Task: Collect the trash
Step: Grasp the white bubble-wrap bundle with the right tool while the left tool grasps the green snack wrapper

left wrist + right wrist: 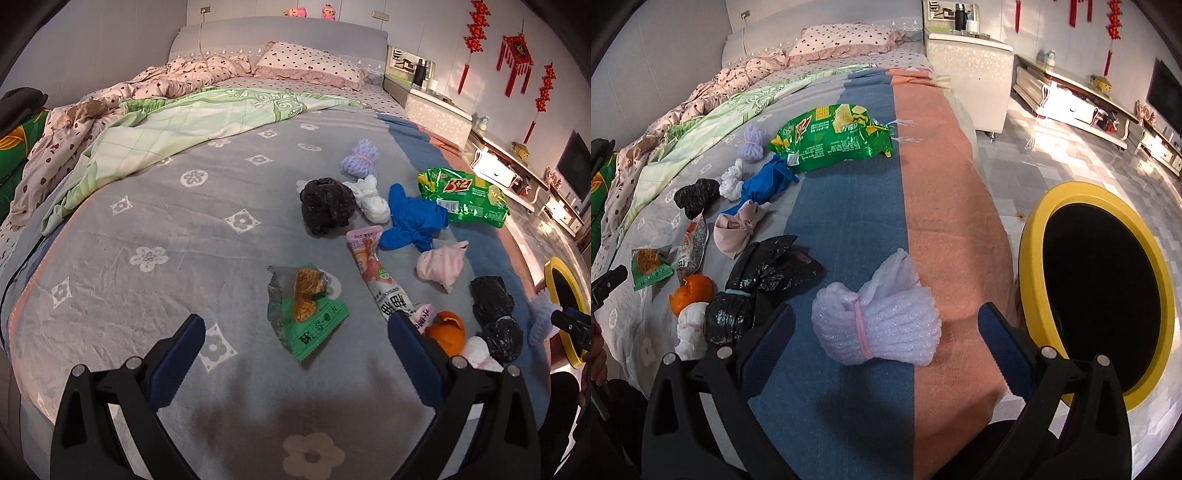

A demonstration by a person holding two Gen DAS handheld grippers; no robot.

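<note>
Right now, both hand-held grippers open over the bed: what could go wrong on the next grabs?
1. The foam bundle lies near the bed's edge; a nudge from the right hand-held gripper may push it to the floor instead of the yellow bin.
2. The open snack wrapper before the left hand-held gripper still holds food; tilting could spill it.
3. The orange peel touches neighbouring trash, so a grab may catch both.

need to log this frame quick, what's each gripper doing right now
left gripper: open, holding nothing, above the green snack wrapper.
right gripper: open, holding nothing, foam net bundle between its fingers.
</note>
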